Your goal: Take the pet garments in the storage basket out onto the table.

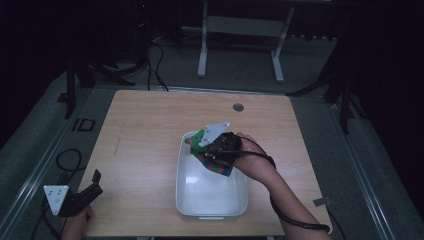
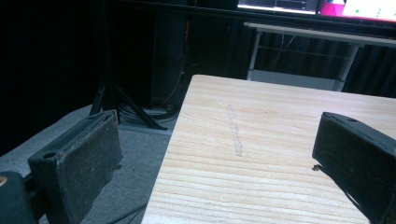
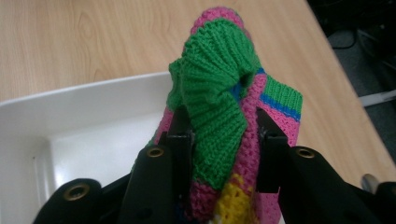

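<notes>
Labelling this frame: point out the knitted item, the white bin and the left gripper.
knitted item (image 3: 219, 93), right gripper view, on its green ribbed cuff.
white bin (image 1: 212, 216), high view, on its near rim.
left gripper (image 1: 96, 181), high view, between its open fingertips.

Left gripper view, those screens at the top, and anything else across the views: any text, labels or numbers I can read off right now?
None can be read.
Screens at the top of the left gripper view: bright patches, too blurred and cut off.
White tray, knitted sock in the right gripper, table: no lettering visible.
</notes>
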{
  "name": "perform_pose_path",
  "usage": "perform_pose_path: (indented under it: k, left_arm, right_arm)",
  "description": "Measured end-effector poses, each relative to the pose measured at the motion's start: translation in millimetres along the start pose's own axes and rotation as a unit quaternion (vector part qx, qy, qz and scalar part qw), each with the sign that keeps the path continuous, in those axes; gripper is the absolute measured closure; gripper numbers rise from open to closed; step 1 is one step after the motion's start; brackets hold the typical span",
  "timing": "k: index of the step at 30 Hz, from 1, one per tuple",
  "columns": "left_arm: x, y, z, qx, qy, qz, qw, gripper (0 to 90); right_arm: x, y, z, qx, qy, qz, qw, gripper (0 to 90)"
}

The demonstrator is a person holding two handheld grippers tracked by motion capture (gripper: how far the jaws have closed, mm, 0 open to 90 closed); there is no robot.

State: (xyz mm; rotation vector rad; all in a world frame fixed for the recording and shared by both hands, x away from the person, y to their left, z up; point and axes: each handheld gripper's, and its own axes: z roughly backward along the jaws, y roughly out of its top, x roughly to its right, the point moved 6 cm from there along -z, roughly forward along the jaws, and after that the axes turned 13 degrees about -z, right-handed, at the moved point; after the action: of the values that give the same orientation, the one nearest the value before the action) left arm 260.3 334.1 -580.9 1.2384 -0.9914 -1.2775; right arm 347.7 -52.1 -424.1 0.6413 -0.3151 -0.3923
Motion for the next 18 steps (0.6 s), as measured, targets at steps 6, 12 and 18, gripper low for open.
perform_pose_path:
  k: [6,12,18]
  left_arm:
    - [-0.2,-0.1,-0.1,-0.001,0.000,0.002,1.0000,1.8]
    - [-0.1,0.0,0.2,0.000,0.001,0.000,1.0000,1.8]
    - [-0.1,-0.1,-0.2,-0.002,0.000,0.001,1.0000,1.9]
  right_arm:
    - [14.7,0.3,17.1,0.009,-0.017,-0.004,0.9998,66.0]
    - [30.9,-10.9,30.1,0.012,-0.038,-0.015,0.9991,66.0]
    - [52.7,-30.2,40.5,0.008,-0.061,-0.038,0.9974,65.9]
